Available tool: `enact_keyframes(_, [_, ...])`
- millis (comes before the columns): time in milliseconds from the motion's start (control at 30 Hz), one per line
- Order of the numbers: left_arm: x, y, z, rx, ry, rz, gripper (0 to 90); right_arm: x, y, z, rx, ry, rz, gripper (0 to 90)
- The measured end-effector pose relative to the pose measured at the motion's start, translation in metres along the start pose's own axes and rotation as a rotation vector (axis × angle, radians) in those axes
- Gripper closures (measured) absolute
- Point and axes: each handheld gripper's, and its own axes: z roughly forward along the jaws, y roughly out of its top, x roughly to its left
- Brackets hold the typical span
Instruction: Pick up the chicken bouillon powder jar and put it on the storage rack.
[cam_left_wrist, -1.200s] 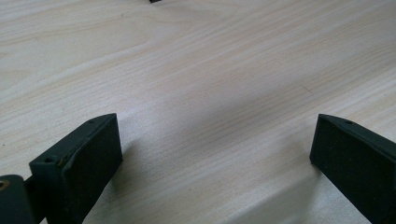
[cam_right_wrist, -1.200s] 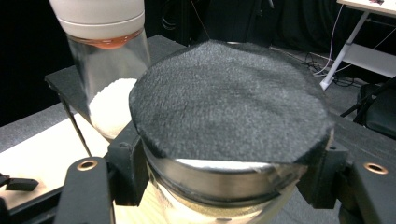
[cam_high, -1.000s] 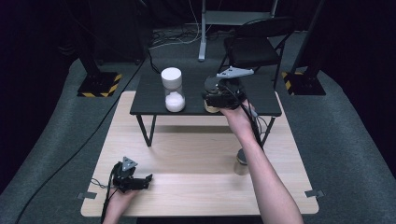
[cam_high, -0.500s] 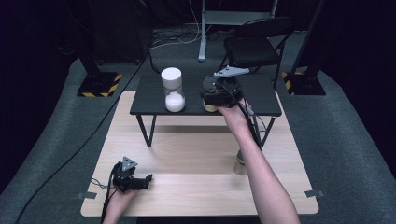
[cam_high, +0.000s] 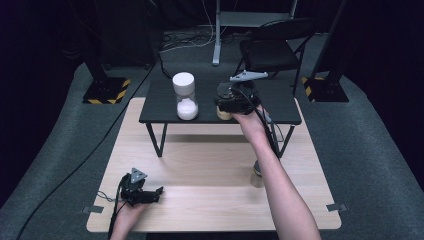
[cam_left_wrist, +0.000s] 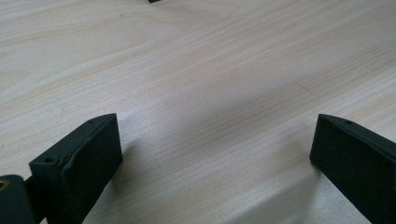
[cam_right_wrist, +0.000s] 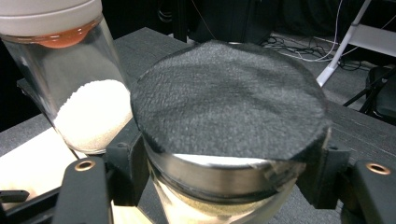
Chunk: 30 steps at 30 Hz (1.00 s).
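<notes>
a large light wooden table is seen in the high view, and a smaller low black table is set on its far half. a black folding chair is seen on the floor beyond it. on the black table a clear glass jar with a white lid, partly filled with white grains, is stood upright towards the left. just beside it to the right, near the front edge, a second glass jar with a black lid is stood upright, holding pale, sandy grains. this black-lidded jar is reached by the right gripper, held out at the end of an outstretched forearm. in the right gripper view the jar's neck, just under the lid, is flanked on both sides by the jaws, which are set close against the glass; they have just been opening slightly, with the jar between them, and whether the pads press on the glass cannot be told. the white-lidded jar is seen close behind on the left of that view, apart from the jaws. the left gripper is rested on the near left part of the wooden table, held in the person's hand, well apart from both jars. its jaws are spread wide with bare wood between them.
</notes>
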Motion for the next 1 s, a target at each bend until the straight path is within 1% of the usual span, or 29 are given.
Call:
enact_keyframes(133, [0.0, 0.0, 0.0, 0.0, 0.0, 0.0, 1.8, 0.0, 0.0, -0.003, -0.012, 0.002, 0.003, 26.2])
enact_keyframes(233, [0.0, 0.0, 0.0, 0.0, 0.0, 0.0, 1.8, 0.001, 0.0, -0.006, -0.014, 0.005, 0.011, 21.3])
enact_keyframes(367, [0.0, 0.0, 0.0, 0.0, 0.0, 0.0, 1.8, 0.002, -0.001, -0.01, -0.01, 0.006, 0.003, 16.8])
enact_keyframes(500, [0.0, 0.0, 0.0, 0.0, 0.0, 0.0, 1.8, 0.0, -0.007, -0.011, -0.005, -0.005, 0.006, 14.2])
enact_keyframes(600, [0.0, 0.0, 0.0, 0.0, 0.0, 0.0, 1.8, -0.003, -0.013, -0.012, -0.007, -0.008, 0.026, 12.3])
enact_keyframes(633, [0.0, 0.0, 0.0, 0.0, 0.0, 0.0, 1.8, -0.004, -0.015, -0.013, -0.011, -0.015, 0.024, 11.4])
enact_keyframes(700, [0.0, 0.0, 0.0, 0.0, 0.0, 0.0, 1.8, -0.003, -0.018, -0.014, -0.017, -0.012, 0.023, 9.6])
enact_keyframes(833, [0.0, 0.0, 0.0, 0.0, 0.0, 0.0, 1.8, 0.0, -0.022, -0.02, -0.034, -0.023, -0.003, 8.8])
enact_keyframes(1000, [0.0, 0.0, 0.0, 0.0, 0.0, 0.0, 1.8, 0.002, -0.026, -0.027, -0.045, -0.018, -0.008, 8.1])
